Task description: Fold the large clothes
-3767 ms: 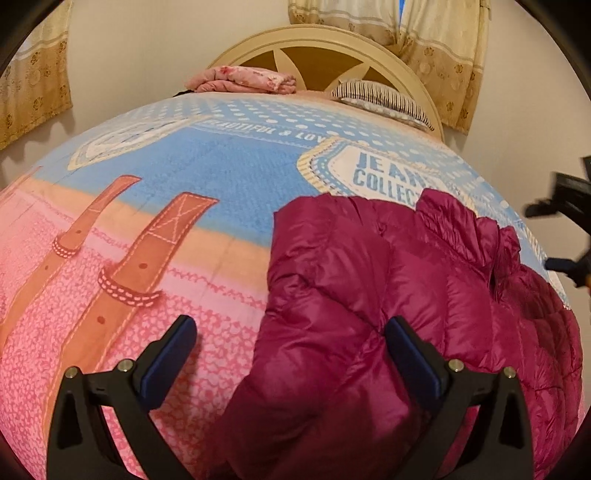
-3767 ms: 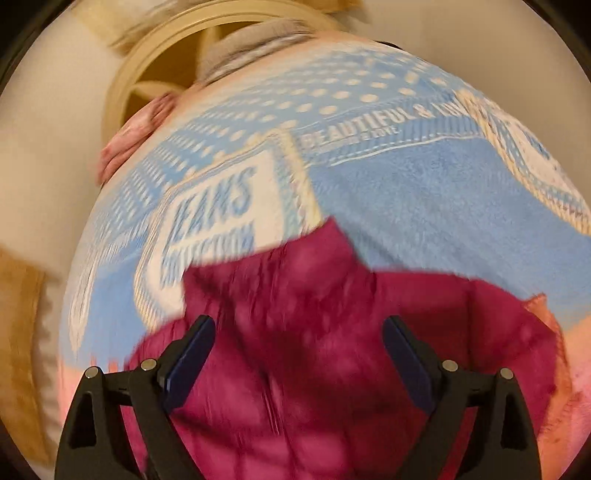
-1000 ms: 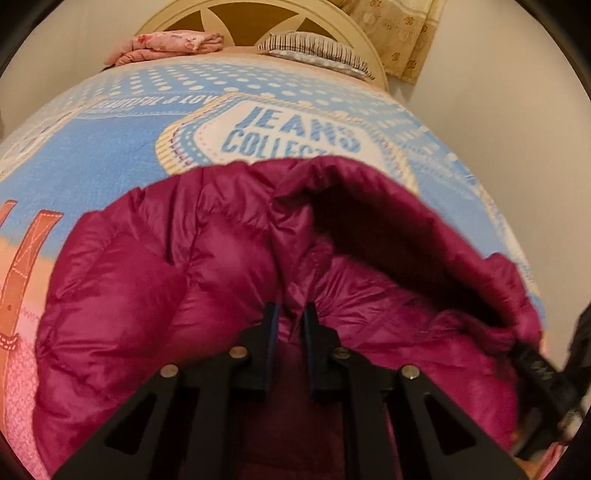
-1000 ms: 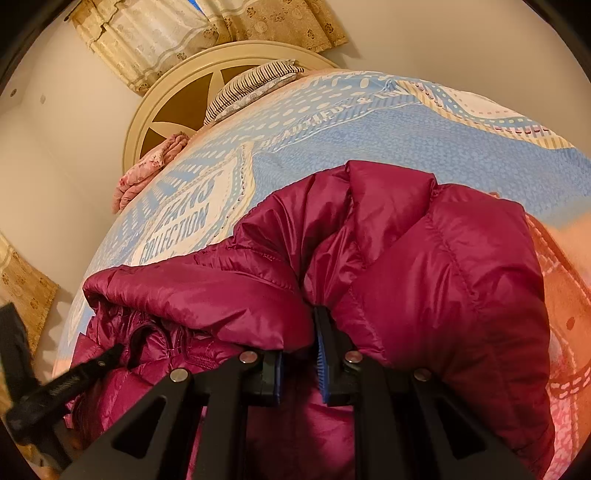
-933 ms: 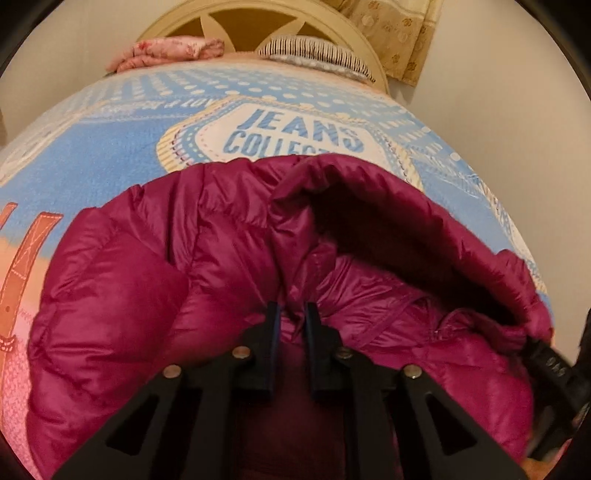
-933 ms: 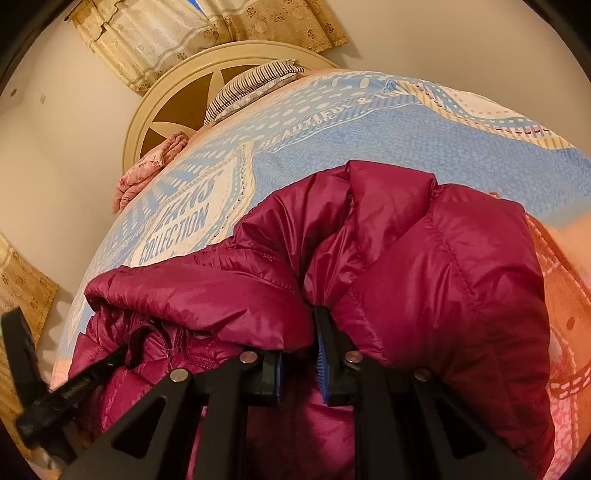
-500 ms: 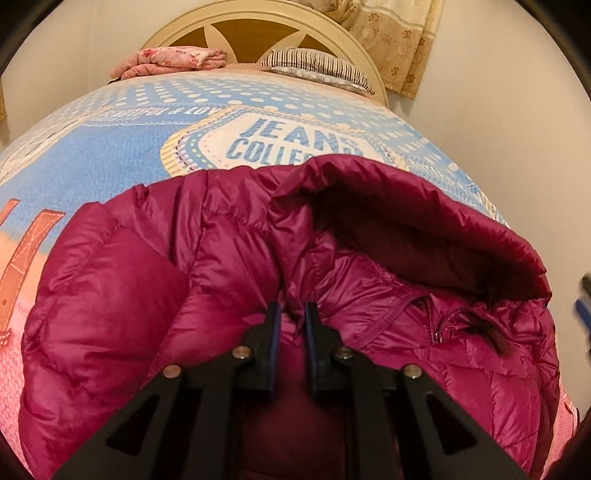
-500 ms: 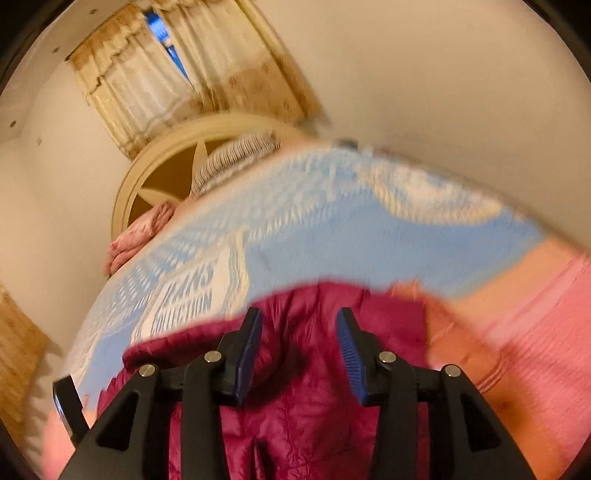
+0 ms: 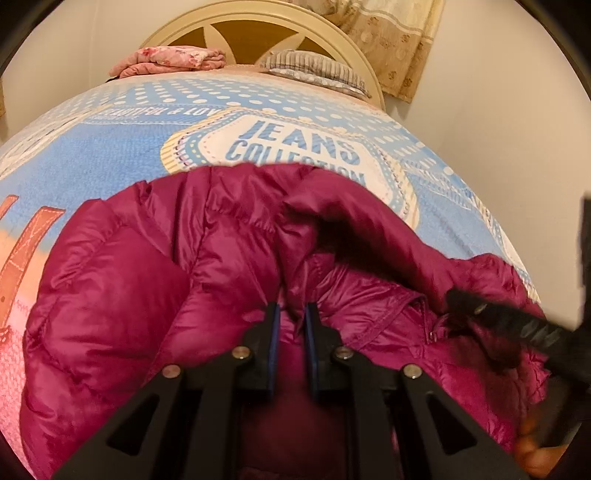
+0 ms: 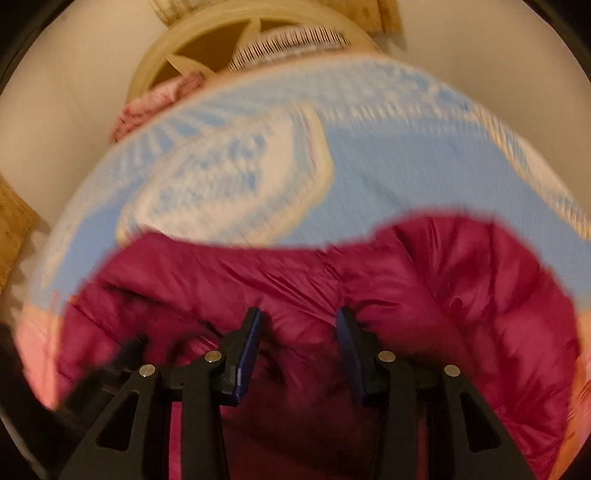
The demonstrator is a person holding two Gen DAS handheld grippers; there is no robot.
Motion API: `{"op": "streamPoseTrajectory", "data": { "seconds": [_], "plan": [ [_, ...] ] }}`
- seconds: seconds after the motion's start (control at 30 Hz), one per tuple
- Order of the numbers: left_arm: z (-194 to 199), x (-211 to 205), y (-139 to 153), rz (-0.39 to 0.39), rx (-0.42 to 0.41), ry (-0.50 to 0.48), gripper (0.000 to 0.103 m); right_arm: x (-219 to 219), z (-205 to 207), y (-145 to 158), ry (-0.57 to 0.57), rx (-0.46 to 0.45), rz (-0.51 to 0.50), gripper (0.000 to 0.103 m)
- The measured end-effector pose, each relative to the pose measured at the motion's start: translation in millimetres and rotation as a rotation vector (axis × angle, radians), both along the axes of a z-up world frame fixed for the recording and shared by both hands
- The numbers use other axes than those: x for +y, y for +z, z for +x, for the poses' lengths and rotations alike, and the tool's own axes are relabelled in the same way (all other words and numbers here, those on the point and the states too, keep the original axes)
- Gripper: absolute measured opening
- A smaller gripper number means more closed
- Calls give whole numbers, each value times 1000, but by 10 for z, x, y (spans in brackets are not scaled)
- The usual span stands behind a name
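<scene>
Your left gripper [image 9: 290,314] is pinching a ridge of the magenta puffer jacket [image 9: 147,280] between jaws that are nearly together, with only the fabric's thickness keeping them apart. Your right gripper [image 10: 297,325] is standing partly open over the same jacket [image 10: 461,295]; its blue pads [image 10: 248,347] are flanking a swell of cloth without clamping it, so it is holding nothing. That view is smeared with motion, so finer contact is hard to read.

You are working a fold with one hand anchoring. Judging from this, keep the left pinch firm and low, because slick quilted shell is likely to slide out of a shallow bite. Bring the right jaws down onto a real edge or seam rather than the puffy middle, take a deep bite, then carry both hands together so the layer is travelling flat instead of ballooning. Pressing trapped air out as you lay it down should help it stay put.

The jacket is lying bunched on the near part of the bedspread [image 9: 110,147], just below the "JEANS COLLECTION" emblem [image 9: 295,147], well apart from the pink folded cloth [image 9: 170,59], striped pillow [image 9: 314,66] and headboard [image 9: 258,26]. Its long axis seems to be running across the bed, left to right. The dark opening, hood or collar, I cannot tell which, is facing your right side, near the zipper [image 9: 430,334].
</scene>
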State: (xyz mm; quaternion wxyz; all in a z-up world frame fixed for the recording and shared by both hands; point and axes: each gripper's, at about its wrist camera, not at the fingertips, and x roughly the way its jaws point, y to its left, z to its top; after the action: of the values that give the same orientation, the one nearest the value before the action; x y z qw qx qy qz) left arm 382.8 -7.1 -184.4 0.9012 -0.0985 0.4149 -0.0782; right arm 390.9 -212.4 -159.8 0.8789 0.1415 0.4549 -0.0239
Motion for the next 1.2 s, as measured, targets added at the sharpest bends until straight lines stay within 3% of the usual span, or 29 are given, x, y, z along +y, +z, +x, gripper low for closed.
{"op": "streamPoseTrajectory", "data": {
  "seconds": [0.1, 0.2, 0.27, 0.4, 0.47, 0.53, 0.63, 0.7, 0.83, 0.9, 1.0, 1.1, 1.2],
  "plan": [
    [-143, 10, 171, 22, -10, -38, 19, -44, -39, -32, 70, -39, -31, 42],
    [-232, 106, 499, 11, -65, -31, 48, 34, -56, -64, 165, -63, -136, 42],
    [-217, 100, 763, 47, -132, -19, 72, 46, -89, -92, 212, -87, -173, 42],
    [46, -141, 1167, 178, -266, -13, 88, -46, -122, -106, 225, -103, -125, 42],
    [305, -179, 1104, 173, -224, 4, 88, -39, -140, -125, 223, -113, -127, 42],
    [573, -192, 857, 186, -126, 15, 86, -29, -159, -122, 222, -115, -134, 43],
    [806, -194, 320, 242, 54, 31, 67, -29, -185, -118, 228, -116, -123, 43],
    [767, -135, 114, 246, 105, 35, 68, -23, -169, -118, 230, -118, -121, 43],
    [641, -157, 9, 302, 89, 47, 72, -42, -169, -99, 229, -122, -106, 43],
    [544, -244, -16, 377, 34, 56, 72, -132, -225, 11, 209, -142, -36, 43],
    [439, -266, -10, 393, 4, 75, 71, -465, -500, 339, 111, -281, 118, 43],
    [428, -202, -48, 355, 7, 96, 71, -667, -560, 480, 10, -267, 67, 43],
    [436, -186, -28, 348, 6, 94, 71, -686, -395, 248, -5, -145, -42, 40]
  ]
}}
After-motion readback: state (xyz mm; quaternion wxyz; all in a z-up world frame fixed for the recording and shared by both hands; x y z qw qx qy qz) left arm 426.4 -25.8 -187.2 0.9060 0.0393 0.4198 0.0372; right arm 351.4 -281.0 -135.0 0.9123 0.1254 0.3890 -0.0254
